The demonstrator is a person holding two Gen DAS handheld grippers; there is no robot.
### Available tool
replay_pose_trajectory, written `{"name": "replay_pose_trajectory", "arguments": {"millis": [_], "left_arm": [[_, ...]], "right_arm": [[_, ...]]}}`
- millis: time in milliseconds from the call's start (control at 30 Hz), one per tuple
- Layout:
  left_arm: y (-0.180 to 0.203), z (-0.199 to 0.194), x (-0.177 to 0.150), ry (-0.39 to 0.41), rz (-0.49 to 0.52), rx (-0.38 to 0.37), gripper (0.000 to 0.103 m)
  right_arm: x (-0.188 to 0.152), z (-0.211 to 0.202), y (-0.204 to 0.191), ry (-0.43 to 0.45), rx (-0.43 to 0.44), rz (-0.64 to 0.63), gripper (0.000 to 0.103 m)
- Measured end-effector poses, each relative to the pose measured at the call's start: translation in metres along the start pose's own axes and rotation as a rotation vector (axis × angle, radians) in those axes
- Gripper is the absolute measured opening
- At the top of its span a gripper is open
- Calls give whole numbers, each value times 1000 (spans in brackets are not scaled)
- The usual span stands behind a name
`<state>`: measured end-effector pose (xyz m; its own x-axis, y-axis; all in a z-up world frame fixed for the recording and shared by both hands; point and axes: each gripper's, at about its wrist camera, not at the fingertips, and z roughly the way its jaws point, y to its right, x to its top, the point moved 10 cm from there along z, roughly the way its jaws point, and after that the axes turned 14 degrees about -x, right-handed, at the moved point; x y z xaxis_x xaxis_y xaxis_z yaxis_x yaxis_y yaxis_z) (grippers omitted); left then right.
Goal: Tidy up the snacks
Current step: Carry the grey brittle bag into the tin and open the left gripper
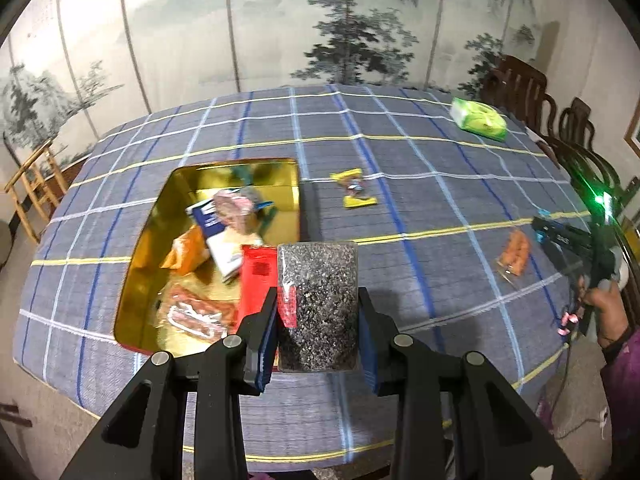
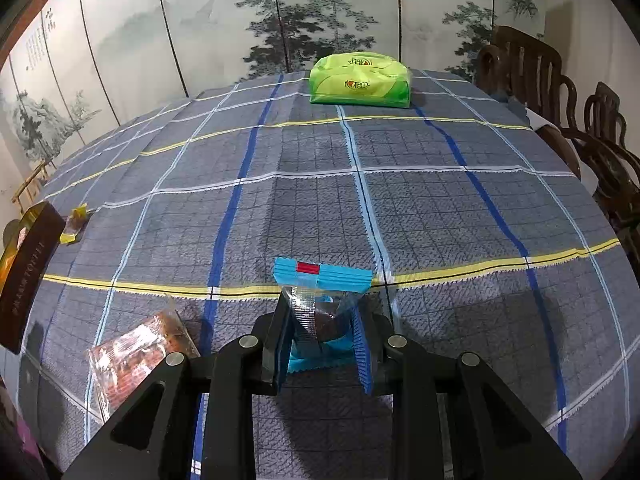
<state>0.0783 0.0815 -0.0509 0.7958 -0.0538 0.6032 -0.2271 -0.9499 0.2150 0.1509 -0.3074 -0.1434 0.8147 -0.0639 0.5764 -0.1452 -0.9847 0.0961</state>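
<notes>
- Gold tin [image 1: 160, 216], open, sits at 9 o'clock on the checked desk [image 1: 400, 208]; several snacks lie inside.
- Left gripper [image 1: 318, 320]: jaws clamp a clear packet of dark seeds [image 1: 318, 292], held just right of the tin.
- Yellow candy [image 1: 354, 188] at 12 o'clock, on the cloth.
- Orange snack bag [image 1: 514, 256] at 3 o'clock.
- Right gripper [image 2: 320, 328]: jaws narrow, pinching a blue-edged wrapped snack [image 2: 322, 300] above the desk.
- Green tissue pack [image 2: 360, 80] at 12 o'clock, far edge.

The left gripper [image 1: 318, 316] holds a clear packet of dark seeds [image 1: 318, 280] between its blue fingers [image 1: 266, 344], beside the open gold tin [image 1: 168, 216] full of snacks. On the checked table [image 1: 420, 200] lie a yellow candy [image 1: 354, 189], an orange packet [image 1: 516, 254] and a green tissue pack [image 1: 478, 118]. The right gripper [image 1: 568, 240] is at the right edge.
</notes>
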Motion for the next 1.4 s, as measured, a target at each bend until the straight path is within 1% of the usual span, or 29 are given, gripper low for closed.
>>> {"name": "replay_pose_trajectory", "arguments": {"millis": [333, 667, 900, 1200, 1400], "left_arm": [[-42, 6, 1, 8, -61, 55, 31], [-77, 9, -2, 10, -132, 80, 31], [-105, 10, -5, 14, -177, 114, 31], [-109, 19, -2, 4, -172, 112, 31], [-96, 30, 21, 4, -114, 71, 31]], "right_arm": [[-1, 0, 1, 0, -6, 1, 28], [-1, 0, 1, 0, -4, 2, 28], [0, 0, 0, 0, -6, 1, 28], [0, 0, 0, 0, -6, 1, 28], [0, 0, 1, 1, -9, 0, 28]]}}
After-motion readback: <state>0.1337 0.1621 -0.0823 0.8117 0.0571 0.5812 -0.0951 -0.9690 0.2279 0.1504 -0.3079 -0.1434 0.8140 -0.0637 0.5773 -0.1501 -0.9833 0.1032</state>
